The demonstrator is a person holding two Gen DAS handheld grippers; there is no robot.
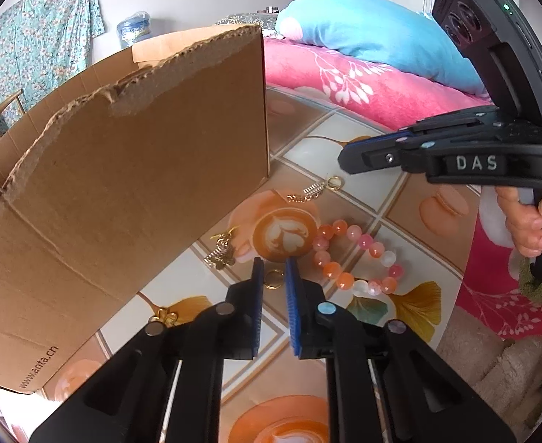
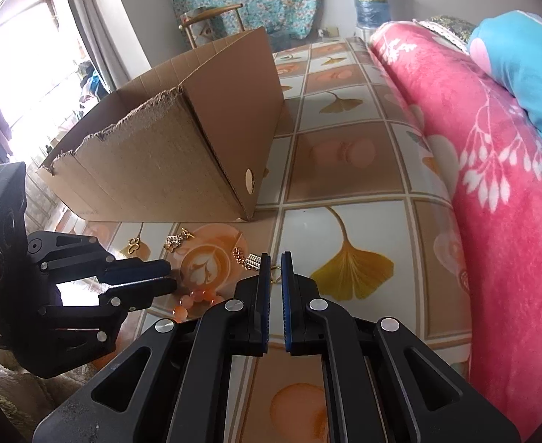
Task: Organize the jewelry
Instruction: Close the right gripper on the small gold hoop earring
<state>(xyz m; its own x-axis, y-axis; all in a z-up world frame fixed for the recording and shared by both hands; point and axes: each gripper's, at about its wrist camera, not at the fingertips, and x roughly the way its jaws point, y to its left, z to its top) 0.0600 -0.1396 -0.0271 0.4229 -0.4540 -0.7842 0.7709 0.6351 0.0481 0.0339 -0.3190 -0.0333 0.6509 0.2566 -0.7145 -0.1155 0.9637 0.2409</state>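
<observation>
Left wrist view: jewelry unsorted beside the torn brown cardboard box [image 1: 123, 170] — pink-and-orange bead bracelet [image 1: 355, 258], gold ring [image 1: 273, 279] ahead of left gripper [image 1: 272, 277], nearly closed, holding nothing visible. Right gripper [image 2: 275, 269] likewise narrow, apparently empty.

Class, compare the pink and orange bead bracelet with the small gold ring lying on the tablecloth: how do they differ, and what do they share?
The bead bracelet is a loop of round pink, orange and white beads; the gold ring is one plain metal band. The bracelet is far larger than the ring. The ring sits just ahead of the left gripper fingertips; the bracelet lies off to their side. Both lie flat on the patterned tablecloth, outside the cardboard box.
</observation>
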